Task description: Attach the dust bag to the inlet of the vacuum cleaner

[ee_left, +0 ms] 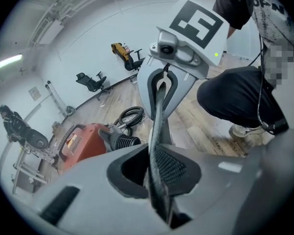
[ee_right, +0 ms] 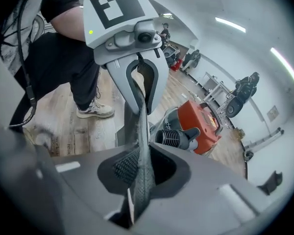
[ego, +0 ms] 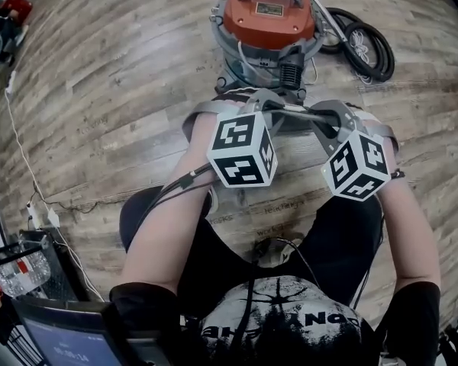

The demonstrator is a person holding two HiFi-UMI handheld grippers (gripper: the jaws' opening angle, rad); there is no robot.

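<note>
The vacuum cleaner [ego: 269, 17], orange-topped on a grey drum, stands on the wood floor ahead of me. Its ribbed black inlet [ee_left: 123, 141] [ee_right: 169, 137] faces the grippers. Only a thin dark grey edge of the dust bag [ego: 294, 113] shows, stretched between the two grippers just in front of the vacuum. My left gripper [ego: 269, 107] [ee_left: 159, 180] is shut on one end of that edge [ee_left: 159, 124]. Facing it, my right gripper [ego: 322, 117] [ee_right: 137, 185] is shut on the other end [ee_right: 142, 131]. The rest of the bag is hidden.
A coiled black hose [ego: 364, 48] lies right of the vacuum. The person's legs and a shoe [ee_right: 94, 110] are close behind the grippers. A laptop and a stand [ego: 38, 280] sit at the lower left, with a white cable [ego: 30, 174] trailing over the floor.
</note>
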